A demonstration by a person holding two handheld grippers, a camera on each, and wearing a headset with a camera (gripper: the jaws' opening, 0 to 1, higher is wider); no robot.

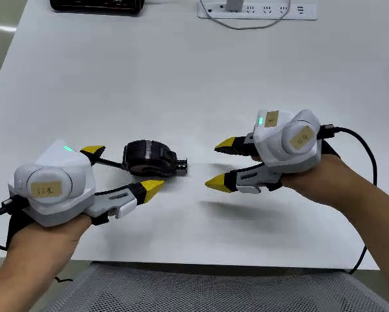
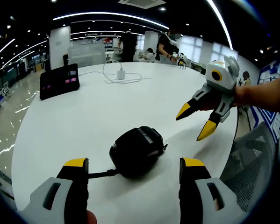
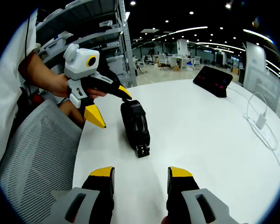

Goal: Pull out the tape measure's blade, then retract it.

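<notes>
- White table point(image 1: 181, 78) in an open-plan office; power strip point(image 1: 259, 10) at its far edge;
- Black tape measure point(image 1: 149, 158) lies on the table, blade drawn in;
- Left gripper point(image 1: 123, 169) released; jaws spread either side of the tape measure, not pinching it;
- Right gripper point(image 1: 219, 165) released too; jaws point at the blade end, near but apart.

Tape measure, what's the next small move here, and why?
Probably close the left hand-held gripper on the tape measure: it lies ungripped between those open jaws, with its blade tip pointing toward the open right hand-held gripper.
</notes>
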